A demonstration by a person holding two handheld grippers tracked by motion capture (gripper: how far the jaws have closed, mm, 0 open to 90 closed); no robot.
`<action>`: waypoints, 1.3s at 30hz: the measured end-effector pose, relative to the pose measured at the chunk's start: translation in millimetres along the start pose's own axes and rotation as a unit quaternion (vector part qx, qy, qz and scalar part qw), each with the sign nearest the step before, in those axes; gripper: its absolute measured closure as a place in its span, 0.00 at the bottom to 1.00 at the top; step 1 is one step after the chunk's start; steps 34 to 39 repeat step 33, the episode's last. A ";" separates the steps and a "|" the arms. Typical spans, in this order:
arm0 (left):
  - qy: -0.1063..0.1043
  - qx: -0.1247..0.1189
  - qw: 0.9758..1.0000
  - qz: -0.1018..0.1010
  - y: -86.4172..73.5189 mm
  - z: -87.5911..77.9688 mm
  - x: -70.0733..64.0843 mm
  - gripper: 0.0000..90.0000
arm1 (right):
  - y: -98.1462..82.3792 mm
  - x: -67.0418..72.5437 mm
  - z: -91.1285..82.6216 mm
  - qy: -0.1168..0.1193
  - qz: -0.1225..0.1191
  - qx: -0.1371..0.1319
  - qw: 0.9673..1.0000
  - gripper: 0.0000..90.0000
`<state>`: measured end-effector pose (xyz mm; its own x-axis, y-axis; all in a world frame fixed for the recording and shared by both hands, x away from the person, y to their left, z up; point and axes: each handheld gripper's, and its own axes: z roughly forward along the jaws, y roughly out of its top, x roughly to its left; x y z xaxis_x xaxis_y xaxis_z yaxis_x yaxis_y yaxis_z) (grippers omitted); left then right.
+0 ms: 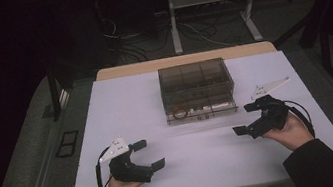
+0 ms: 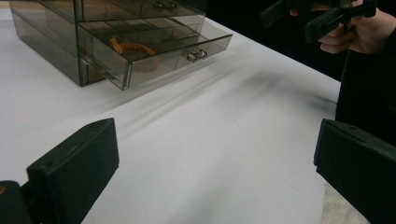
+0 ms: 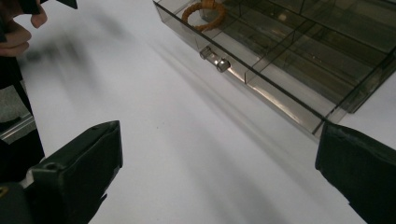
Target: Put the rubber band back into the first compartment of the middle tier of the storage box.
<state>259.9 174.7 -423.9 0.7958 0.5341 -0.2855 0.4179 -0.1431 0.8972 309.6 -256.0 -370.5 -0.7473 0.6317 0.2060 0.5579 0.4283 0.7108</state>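
Nearest the viewer, the left gripper (image 1: pixel 148 153) hovers low over the white tabletop (image 1: pixel 126 105), its two black jaws spread wide with nothing between them. Across the table, the right gripper (image 1: pixel 247 118) sits in the person's right hand (image 1: pixel 292 130), jaws equally wide apart and empty, aimed toward the table's middle.

Beyond both, at the far centre of the table, stands a smoky transparent plastic drawer box (image 1: pixel 196 88) with stacked levels. Its lowest drawer (image 2: pixel 163 49) is pulled out toward the person; a small clear knob (image 3: pixel 215 59) sits mid-front. Thin partitions split the drawer into compartments. One front corner compartment, on the left in the high view, holds an orange ring-shaped band (image 3: pixel 203 14) lying flat; the neighbouring compartments look empty, though tinted walls make this uncertain.

Judging by this layout, the drawer is already open and the band untouched, well apart from both grippers. Reaching in for the band, or closing the drawer, appears to remain.
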 end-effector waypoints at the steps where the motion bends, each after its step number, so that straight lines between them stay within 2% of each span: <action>1: 0.000 0.000 1.000 0.000 0.0 0.0 0.0 0.00 | -2.2 0.3 -0.7 0.000 0.003 -0.001 1.000 0.00; 15: 0.001 0.000 1.000 0.000 -0.2 -0.5 -0.2 0.00 | -39.0 0.9 -8.9 -0.007 0.033 -0.022 0.999 0.00; 20: 0.002 0.000 1.000 0.000 -0.3 -0.6 -0.3 0.00 | -55.4 1.1 -11.2 -0.016 0.036 -0.041 0.998 0.00; 26: 0.001 0.001 1.000 0.001 -0.4 -0.6 -0.4 0.00 | -73.8 0.5 -11.7 -0.022 0.055 -0.058 0.997 0.00; 33: 0.001 0.002 1.000 0.000 -0.3 -0.3 -0.2 0.00 | -84.5 0.7 -10.8 -0.026 0.056 -0.070 0.996 0.00; 39: 0.001 0.002 1.000 0.000 -0.3 -0.3 -0.2 0.00 | -84.5 0.7 -10.8 -0.026 0.056 -0.070 0.996 0.00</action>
